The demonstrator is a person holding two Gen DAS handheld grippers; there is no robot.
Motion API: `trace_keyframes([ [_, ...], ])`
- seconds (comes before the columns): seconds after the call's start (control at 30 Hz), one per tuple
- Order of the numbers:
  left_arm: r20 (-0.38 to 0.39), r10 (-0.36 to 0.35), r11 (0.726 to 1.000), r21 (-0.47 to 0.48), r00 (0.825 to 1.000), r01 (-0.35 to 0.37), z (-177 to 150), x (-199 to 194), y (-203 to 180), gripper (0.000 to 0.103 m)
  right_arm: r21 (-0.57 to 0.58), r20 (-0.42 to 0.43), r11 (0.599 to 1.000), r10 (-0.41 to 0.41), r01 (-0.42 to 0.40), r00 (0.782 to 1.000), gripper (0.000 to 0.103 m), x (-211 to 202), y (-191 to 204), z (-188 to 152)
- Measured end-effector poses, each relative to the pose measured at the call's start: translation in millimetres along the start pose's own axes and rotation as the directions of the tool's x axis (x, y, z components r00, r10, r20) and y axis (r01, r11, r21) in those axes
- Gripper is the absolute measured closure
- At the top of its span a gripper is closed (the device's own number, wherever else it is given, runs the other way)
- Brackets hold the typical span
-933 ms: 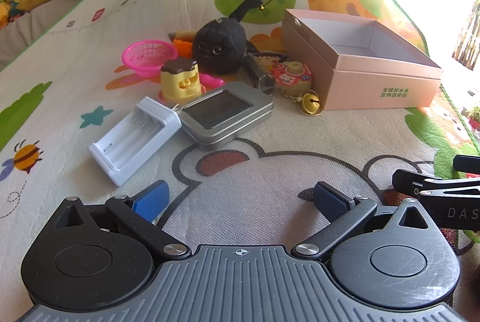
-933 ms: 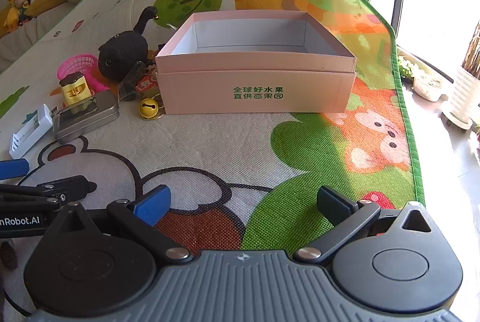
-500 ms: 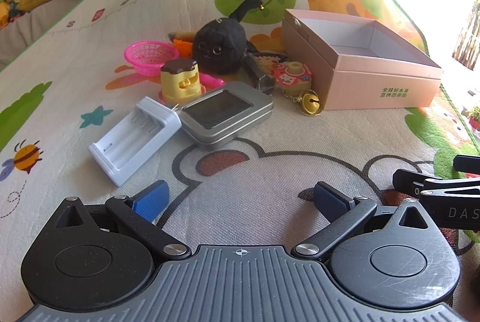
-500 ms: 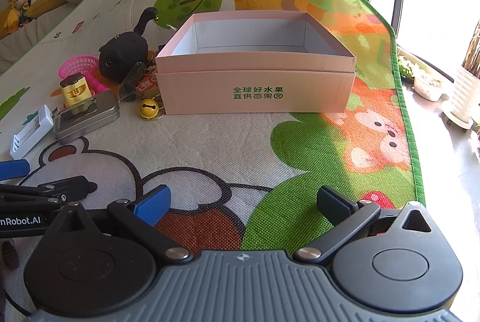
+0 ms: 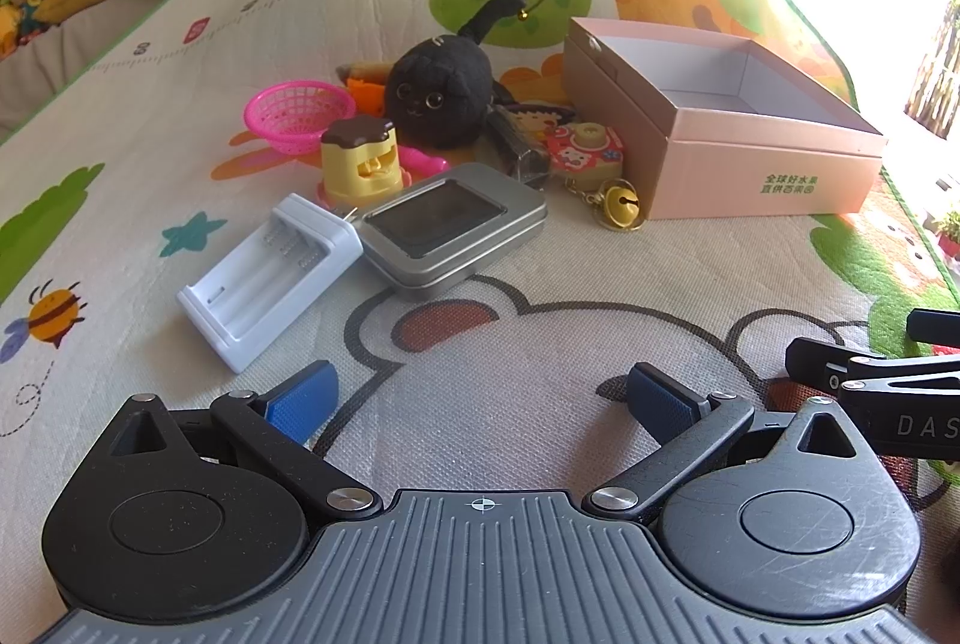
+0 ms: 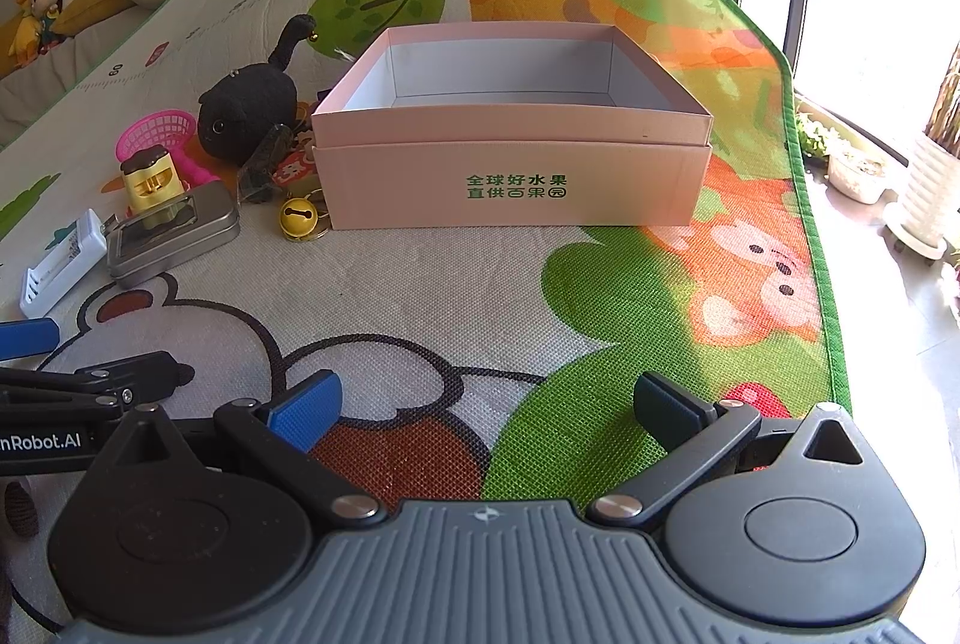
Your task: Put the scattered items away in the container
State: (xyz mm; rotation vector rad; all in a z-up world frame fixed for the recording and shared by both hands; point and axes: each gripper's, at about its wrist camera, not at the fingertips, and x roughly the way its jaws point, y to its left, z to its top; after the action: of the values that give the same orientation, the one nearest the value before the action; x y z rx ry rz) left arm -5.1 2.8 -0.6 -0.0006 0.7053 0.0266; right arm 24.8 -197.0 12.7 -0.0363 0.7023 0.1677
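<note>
Both grippers sat released and empty; my left gripper [image 5: 480, 404] was nearer the charger [image 5: 270, 278] at 11 o'clock, long axis toward 1 o'clock, box [image 5: 756, 164] at 1.

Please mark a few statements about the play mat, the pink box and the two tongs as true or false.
1. The pink cardboard box holds the black plush cat. False: the black plush cat sits on the mat beside it; the box looks empty.
2. Both tongs are open. True: the left tongs and right tongs grip nothing.
3. The grey metal tin lies next to the white battery charger. True.
4. The gold bell is inside the pink plastic basket. False: it lies on the mat by the box.
</note>
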Motion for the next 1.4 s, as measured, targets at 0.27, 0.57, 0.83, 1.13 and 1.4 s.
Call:
trace_keyframes([
  [0.27,0.001,0.001,1.000,0.000,1.000,-0.001,1.9,0.5,-2.1,0.000,-0.003,-0.001,1.000,-0.004,0.004,1.000,0.000,0.7,1.5,0.2],
  [0.57,0.000,0.004,1.000,0.001,1.000,-0.004,2.5,2.4,-2.7,0.000,0.003,0.002,1.000,0.004,-0.004,1.000,0.000,2.0,-0.6,0.0],
  [0.83,-0.001,0.005,1.000,-0.001,1.000,-0.005,2.7,2.4,-2.9,0.000,0.002,0.002,1.000,0.003,-0.003,1.000,0.000,1.5,-0.1,-0.4],
  [1.13,-0.001,0.009,1.000,-0.003,1.000,-0.009,2.8,2.4,-3.0,0.000,0.002,0.003,1.000,0.002,-0.002,1.000,0.000,1.0,0.0,-0.3],
  [1.4,-0.001,0.011,1.000,-0.004,1.000,-0.011,2.7,2.5,-3.0,0.000,0.000,0.001,1.000,0.000,0.000,1.000,0.000,1.0,0.2,-0.2],
])
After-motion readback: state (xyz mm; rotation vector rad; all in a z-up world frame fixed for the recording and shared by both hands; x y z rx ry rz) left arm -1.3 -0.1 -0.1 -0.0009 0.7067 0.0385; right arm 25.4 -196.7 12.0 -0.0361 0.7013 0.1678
